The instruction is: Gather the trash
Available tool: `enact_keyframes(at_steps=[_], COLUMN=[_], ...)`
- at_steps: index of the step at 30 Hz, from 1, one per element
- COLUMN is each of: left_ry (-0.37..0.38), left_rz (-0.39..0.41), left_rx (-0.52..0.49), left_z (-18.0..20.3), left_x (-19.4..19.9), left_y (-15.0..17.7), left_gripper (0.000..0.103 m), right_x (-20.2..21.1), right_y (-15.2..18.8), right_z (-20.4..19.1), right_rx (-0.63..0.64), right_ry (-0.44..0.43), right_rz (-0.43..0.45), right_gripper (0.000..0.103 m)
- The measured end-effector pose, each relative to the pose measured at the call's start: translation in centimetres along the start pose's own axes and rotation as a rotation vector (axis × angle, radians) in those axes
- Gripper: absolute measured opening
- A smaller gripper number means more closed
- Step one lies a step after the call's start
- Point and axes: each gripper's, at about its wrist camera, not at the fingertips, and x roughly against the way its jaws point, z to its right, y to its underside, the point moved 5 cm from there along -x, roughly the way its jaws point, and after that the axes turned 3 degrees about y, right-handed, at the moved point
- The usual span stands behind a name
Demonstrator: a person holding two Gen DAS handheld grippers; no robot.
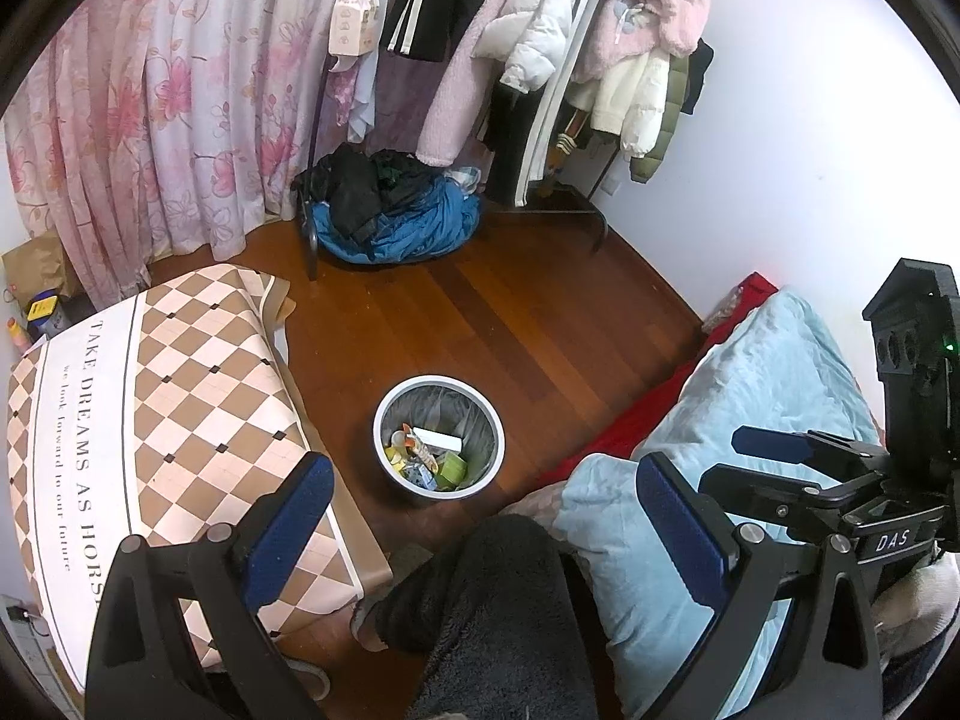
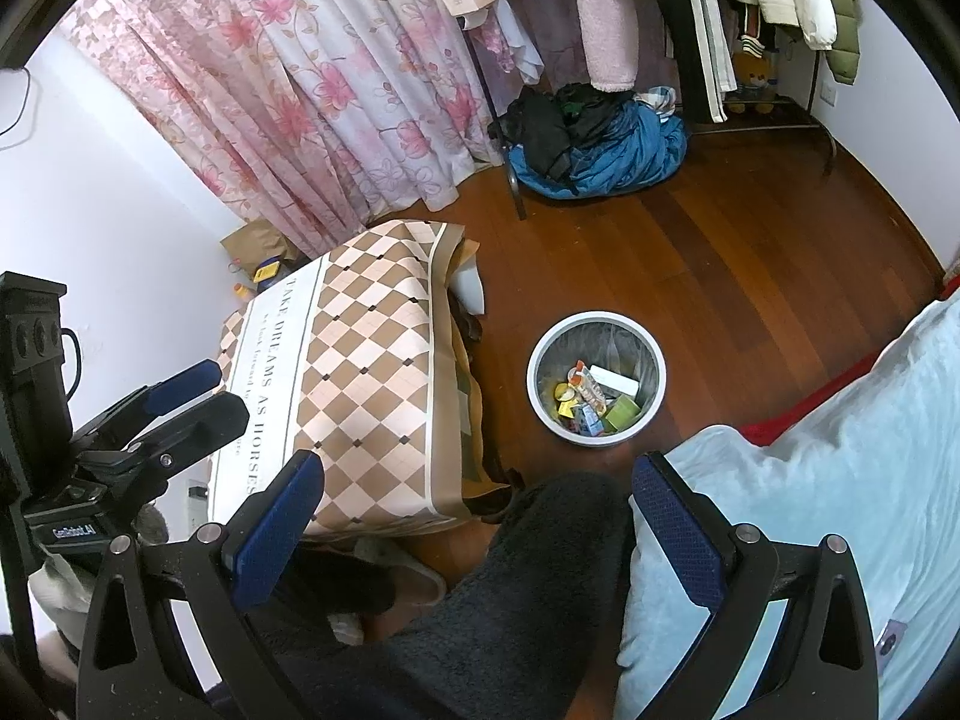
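Hovering above the person's dark fleece-clad knee (image 1: 510, 612), the left tool (image 1: 480, 522) stands released, its two blue-padded fingers (image 1: 288, 528) spread wide with nothing between them and touching nothing. The right tool (image 2: 480, 516) is likewise released and empty-handed, its blue pads (image 2: 678, 534) equally far apart; each tool shows at the edge of the other's view, the right one (image 1: 798, 468) beside the left. Ahead of both tools, on the wooden floor (image 1: 492, 312), stands one round bin (image 1: 438, 437) with a pale rim and a grey liner. It holds the trash: a white box (image 2: 613, 383), a green carton (image 2: 621, 413), yellow scraps (image 2: 564, 391), a blue wrapper (image 2: 591, 421) and an orange-printed packet (image 2: 585, 384), all lying in a loose heap at the bottom. To the left of the tools sits one worktop (image 1: 180, 420) under a checked cloth with printed lettering. To the right lies a bed with a light blue quilt (image 1: 750, 408). Farther ahead, one clothes rack (image 1: 540, 60) carries several coats, with a blue and black clothing pile (image 1: 396, 210) beneath it and floral curtains (image 1: 180, 108) to its left.
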Motion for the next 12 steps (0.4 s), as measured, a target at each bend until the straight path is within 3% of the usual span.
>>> enact_keyframes(at_steps=[12], left_ry=[0.004], left_rz=[0.015], left_rx=[0.019], left_z=[-0.28], left_x=[0.74], left_y=[-0.13], left_gripper=[0.103], right_x=[0.08], right_y=[-0.25], right_z=[-0.42], right_rx=[0.011], right_ry=[-0.001], right_rz=[-0.004], right_gripper=[0.103])
